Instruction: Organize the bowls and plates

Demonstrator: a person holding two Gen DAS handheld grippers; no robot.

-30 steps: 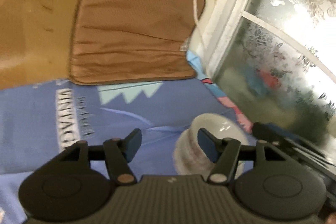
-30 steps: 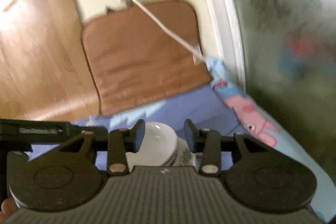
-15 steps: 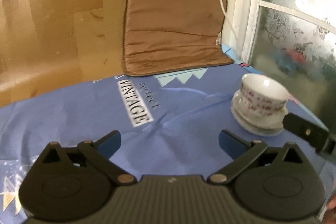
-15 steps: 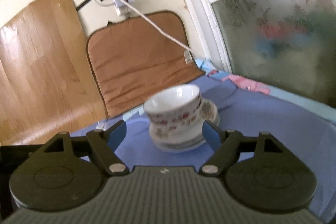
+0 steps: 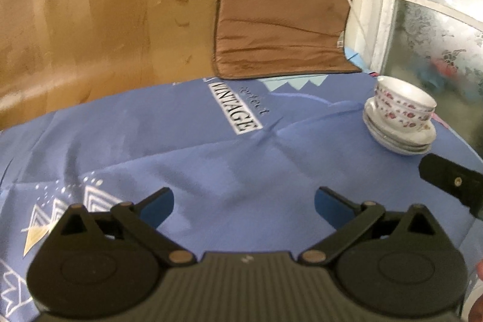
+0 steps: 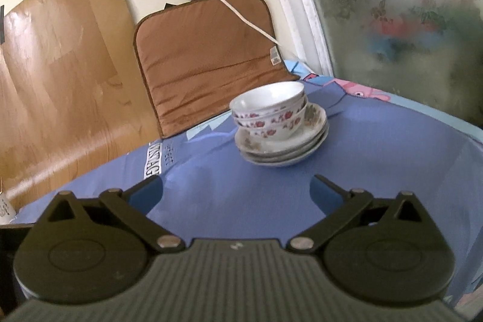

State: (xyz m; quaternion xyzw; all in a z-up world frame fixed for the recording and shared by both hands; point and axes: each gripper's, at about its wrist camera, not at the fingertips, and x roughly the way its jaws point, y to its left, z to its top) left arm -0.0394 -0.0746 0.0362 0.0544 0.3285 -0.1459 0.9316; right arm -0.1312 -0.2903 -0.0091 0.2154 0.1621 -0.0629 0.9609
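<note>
Blue cloth (image 5: 211, 165) printed "VINTAGE" (image 5: 234, 107); floral bowls (image 6: 271, 113) nested on plates (image 6: 283, 147).

Blue cloth (image 6: 377, 171) w/ plate stack (image 6: 283, 150) on it.

A brown cushion (image 6: 208, 56) leans against the wall behind the blue printed cloth (image 5: 211, 159), beside a frosted window (image 6: 407, 29).

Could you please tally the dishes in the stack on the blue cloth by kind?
Bowls: 3, nested, floral rims.
Plates: about 3, stacked under the bowls; their edges are hard to separate.
Total: about 6 dishes, all in one stack.
</note>
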